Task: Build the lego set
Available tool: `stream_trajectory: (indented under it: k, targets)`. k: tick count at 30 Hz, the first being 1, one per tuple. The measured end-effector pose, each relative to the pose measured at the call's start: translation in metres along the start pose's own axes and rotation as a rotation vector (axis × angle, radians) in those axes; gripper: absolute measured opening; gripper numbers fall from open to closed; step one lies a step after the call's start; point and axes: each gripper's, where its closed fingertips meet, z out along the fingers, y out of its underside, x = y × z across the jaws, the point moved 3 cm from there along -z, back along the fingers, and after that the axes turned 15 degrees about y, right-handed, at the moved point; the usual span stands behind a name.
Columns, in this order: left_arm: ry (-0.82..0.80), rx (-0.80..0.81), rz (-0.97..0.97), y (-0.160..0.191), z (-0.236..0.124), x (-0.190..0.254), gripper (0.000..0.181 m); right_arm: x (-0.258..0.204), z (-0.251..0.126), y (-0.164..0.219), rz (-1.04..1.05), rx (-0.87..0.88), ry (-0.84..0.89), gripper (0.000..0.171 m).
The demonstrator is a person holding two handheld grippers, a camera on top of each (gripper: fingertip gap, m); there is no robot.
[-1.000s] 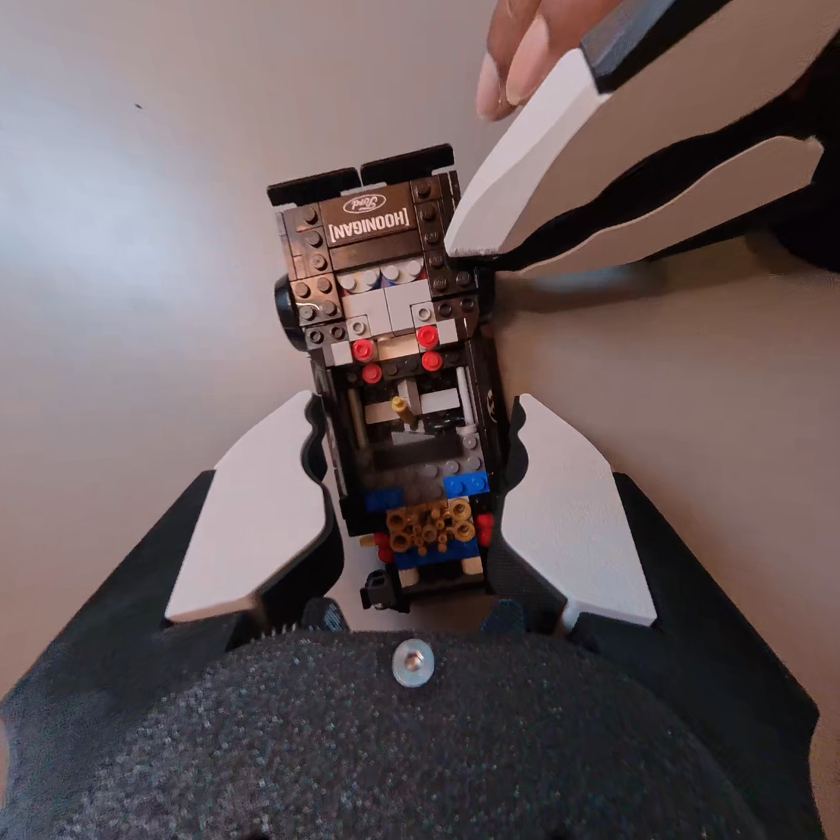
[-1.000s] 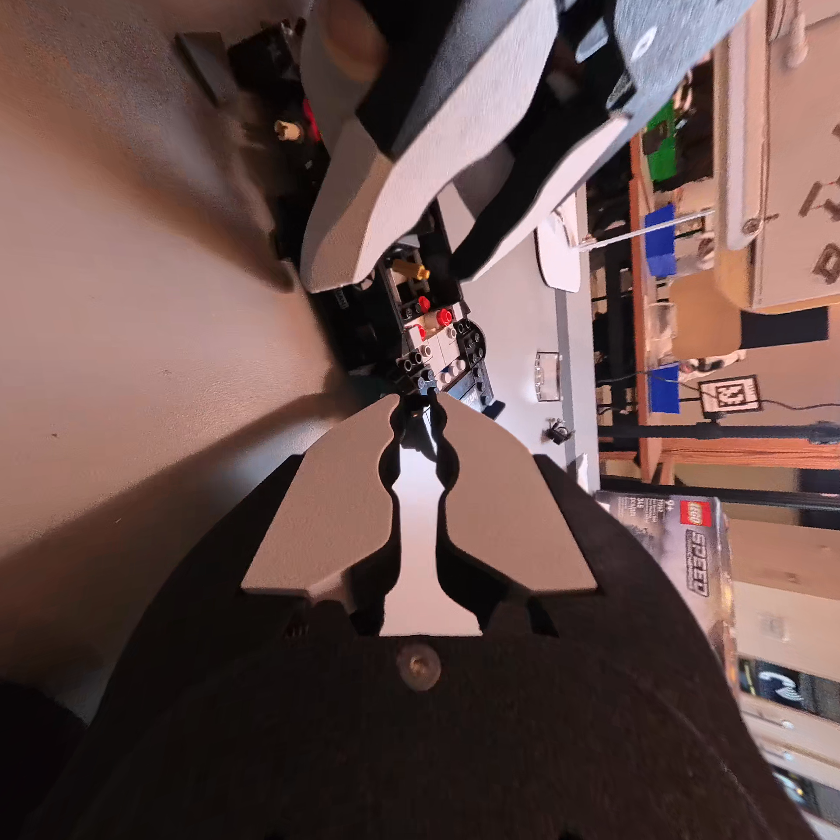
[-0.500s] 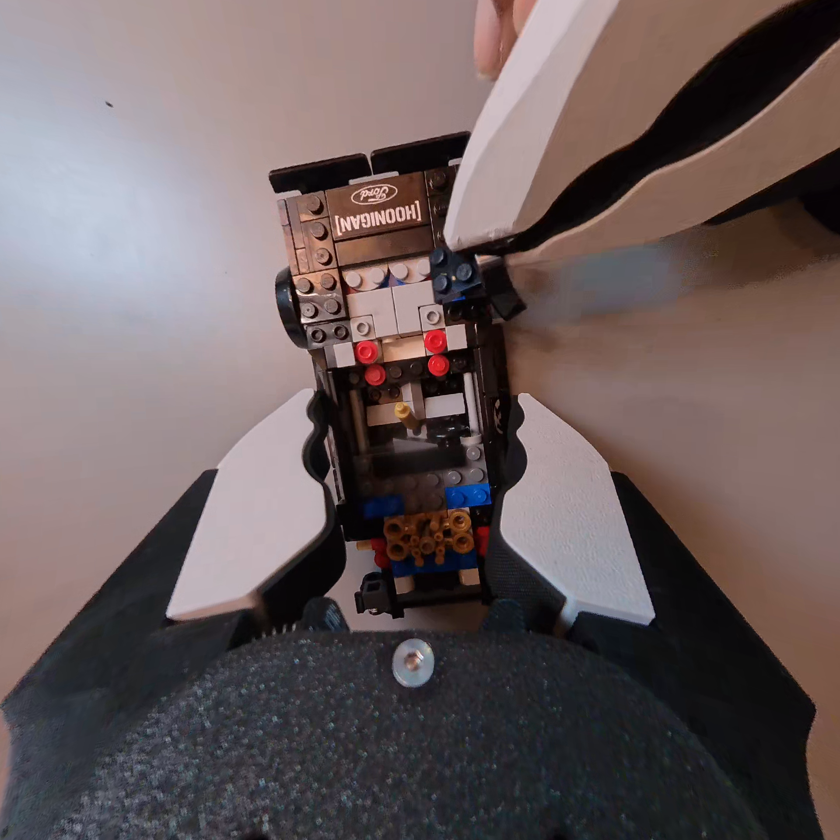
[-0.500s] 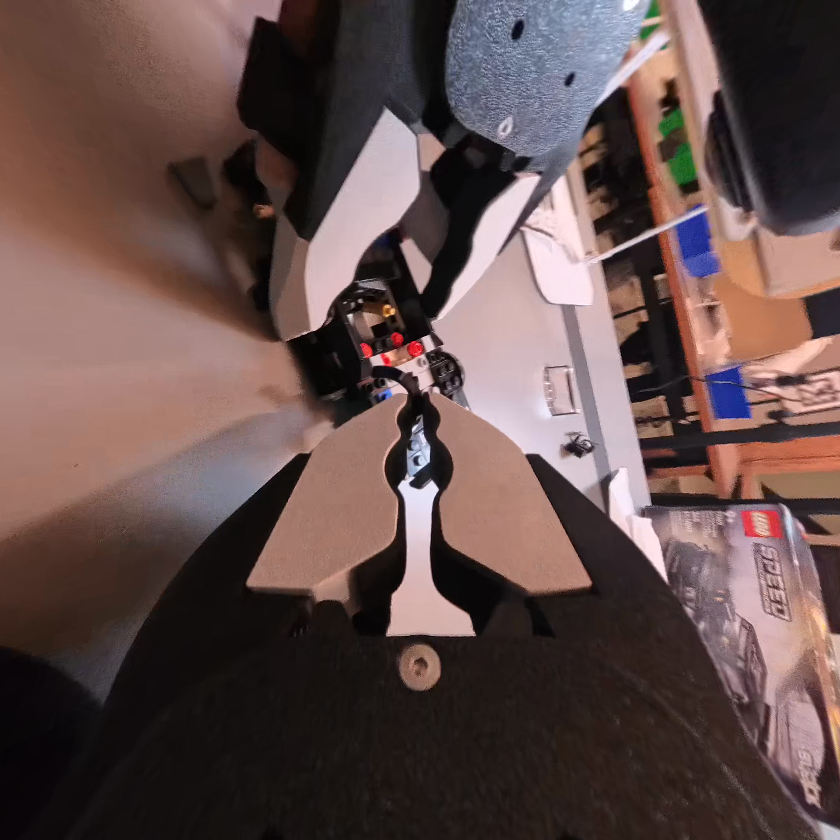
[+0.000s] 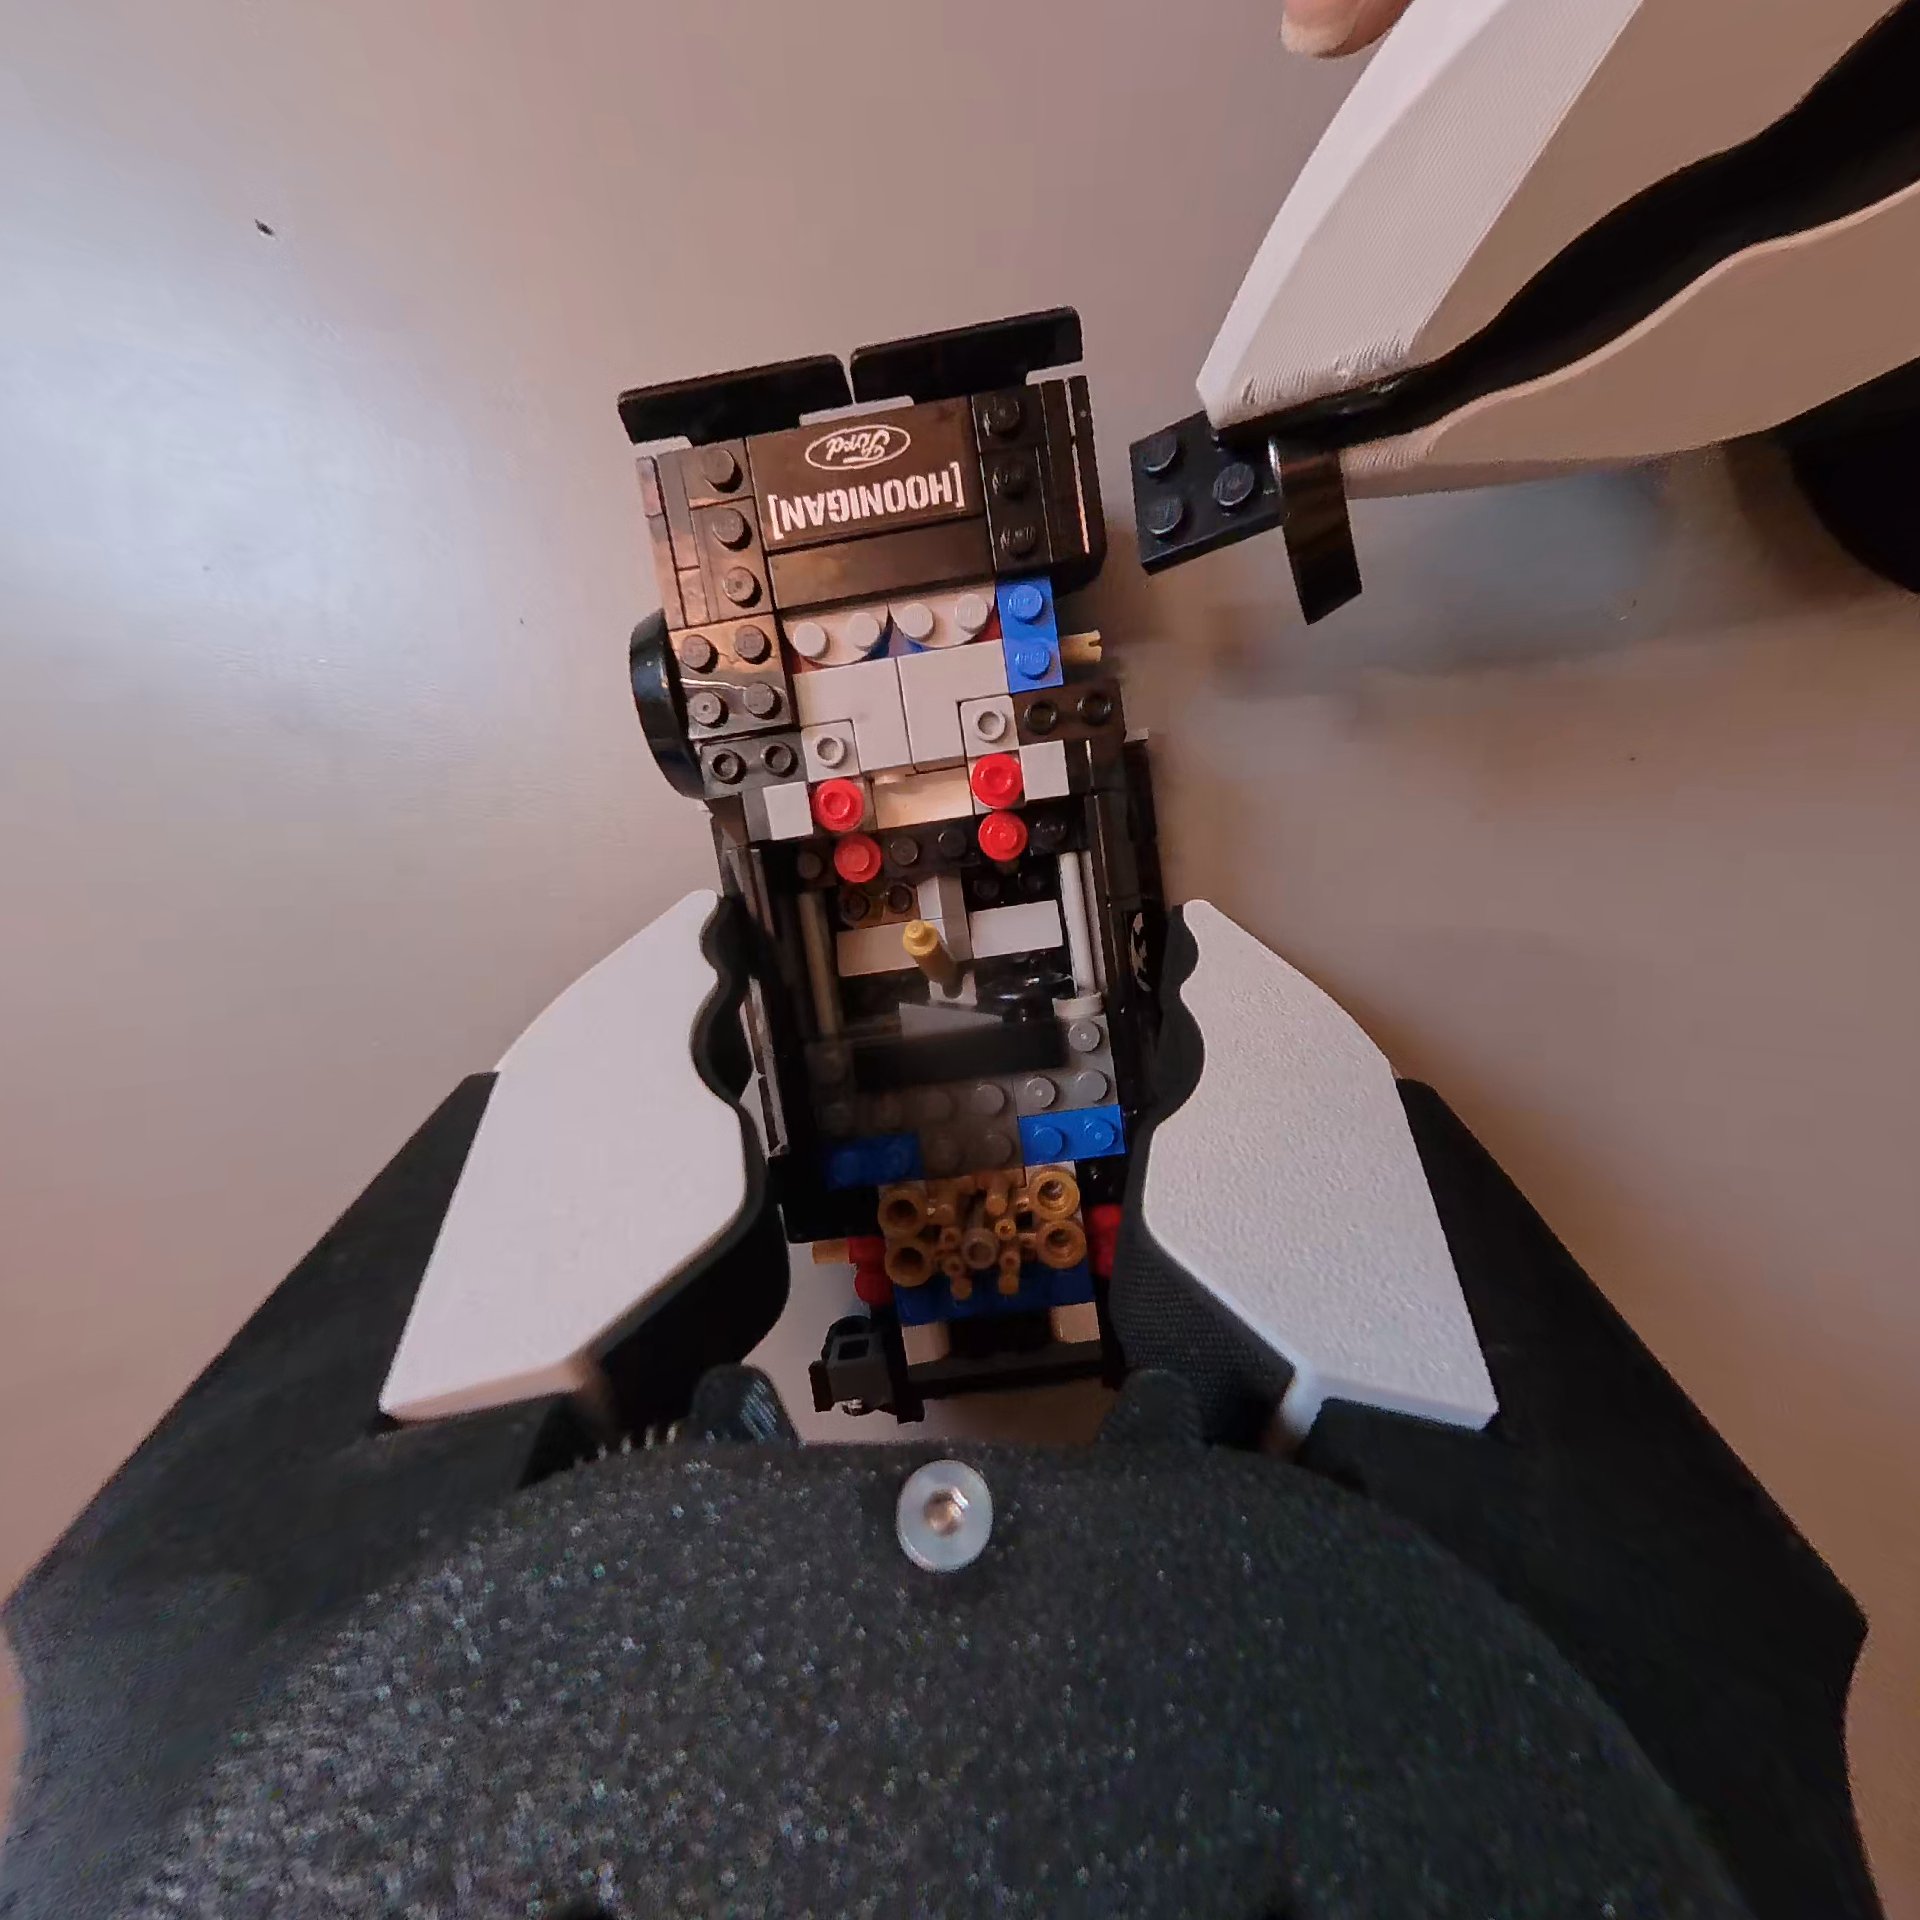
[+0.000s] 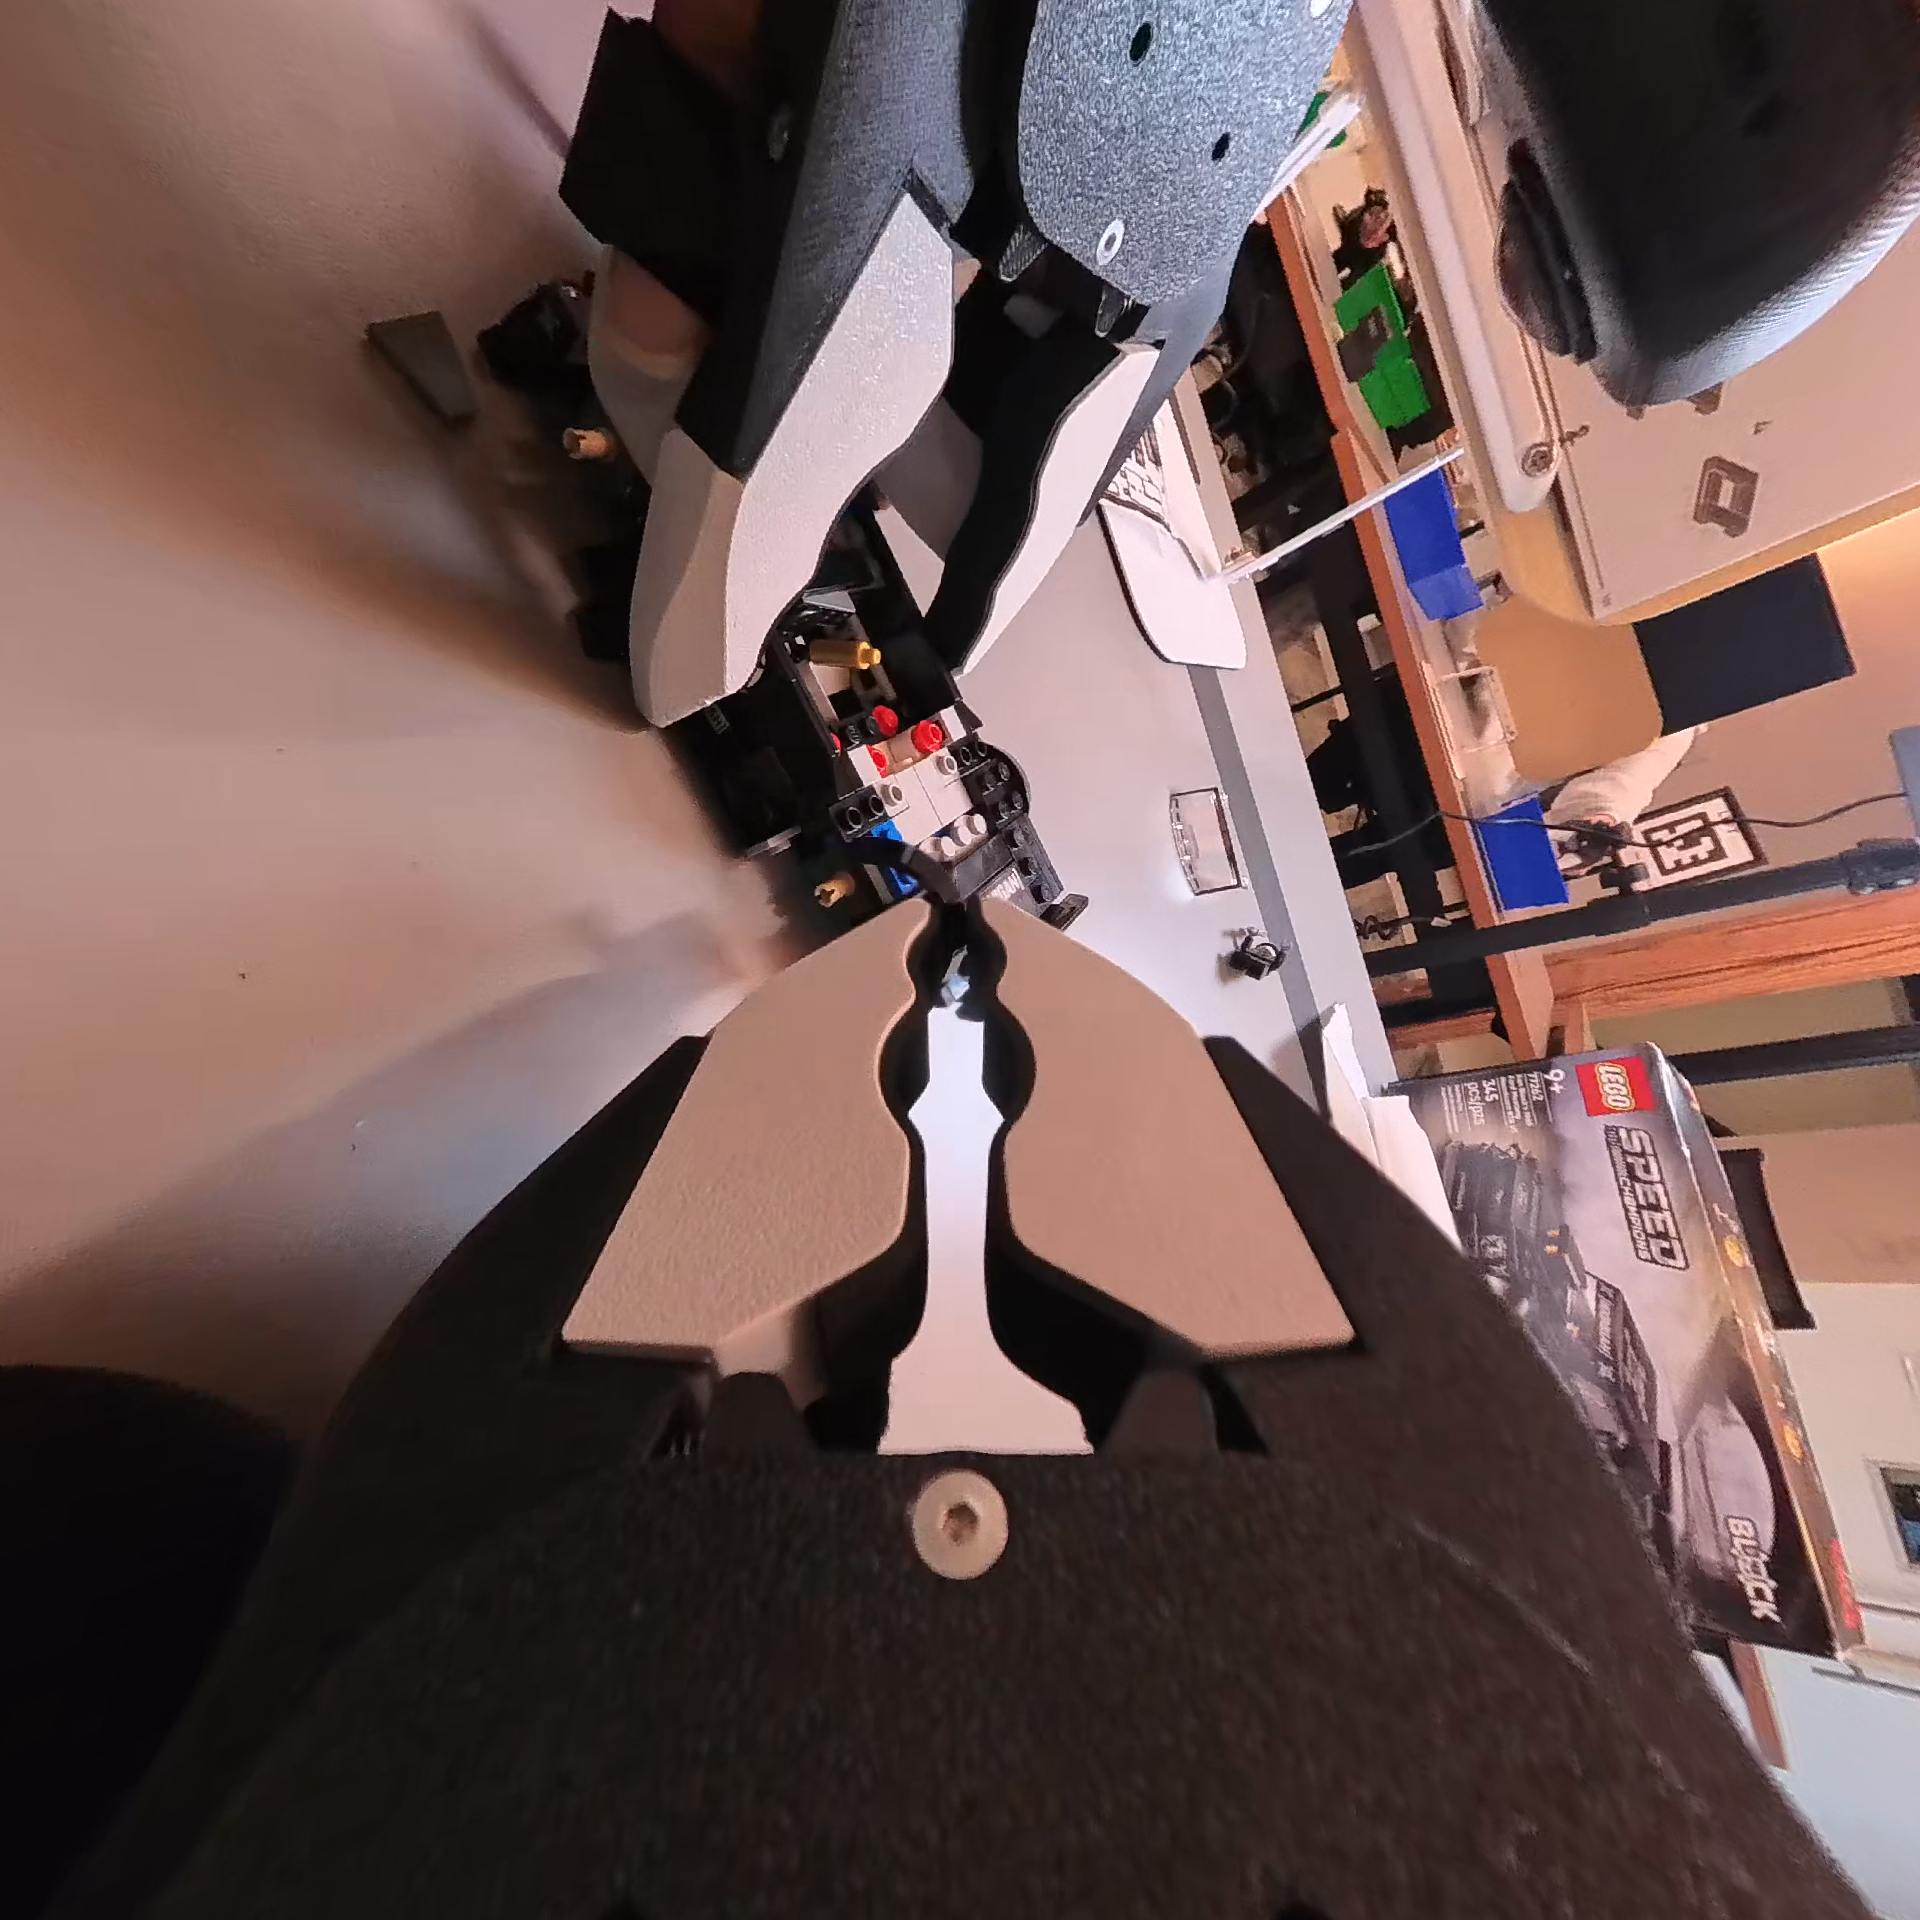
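Note:
A partly built black lego car (image 5: 914, 790) stands on the table, with grey, red, blue and gold parts showing on top. My left gripper (image 5: 945, 966) is shut on the car's sides near its middle. My right gripper (image 6: 956, 925) is shut on a small black wheel-arch piece (image 5: 1210, 499). It holds that piece just off the car's far right corner, apart from it. A blue brick (image 5: 1029, 634) and a tan pin (image 5: 1081, 644) show where that corner is bare. The car (image 6: 914, 769) and the left gripper's fingers (image 6: 727, 582) also show in the right wrist view.
A lego box (image 6: 1631, 1309) stands at the table's right edge. A clear windscreen piece (image 6: 1205, 842), a small black part (image 6: 1252, 951), a grey wedge (image 6: 421, 364) and loose parts (image 6: 540, 332) lie on the table. Shelves and blue bins (image 6: 1439, 551) stand beyond. One gripper's finger ends stand about 8 cm off the other's. The blue brick (image 5: 1029, 634) lies around 4 cm away from my right fingertips.
My right gripper has pulled the black wheel-arch piece off the car's far right corner and moved it right and away. The blue brick under it now shows. The left gripper keeps its hold.

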Motion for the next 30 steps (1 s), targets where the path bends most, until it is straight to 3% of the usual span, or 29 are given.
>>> stream_trajectory:
  k: [5,10,14,18,25,30]
  targets:
    - [-0.004,0.019,-0.017,-0.001,0.000,-0.001,0.076,-0.009,0.000,-0.003,-0.052,0.002,-0.034,0.004]
    - [0.005,0.020,-0.009,-0.001,0.000,-0.002,0.076,-0.041,-0.006,-0.007,-0.065,-0.073,-0.260,0.012]
    - [0.013,0.011,0.009,-0.001,-0.001,-0.004,0.076,-0.045,-0.014,-0.017,0.078,-0.086,-0.430,0.023]
    - [0.020,0.008,0.032,0.000,-0.001,-0.004,0.076,-0.013,-0.012,-0.023,0.273,-0.050,-0.546,0.025]
    - [0.048,0.061,0.043,-0.006,-0.007,0.000,0.083,-0.007,0.029,-0.003,0.034,-0.128,-0.590,0.022]
    - [0.042,0.068,0.048,-0.003,-0.003,-0.003,0.076,-0.011,0.037,-0.002,-0.076,-0.152,-0.640,0.012]
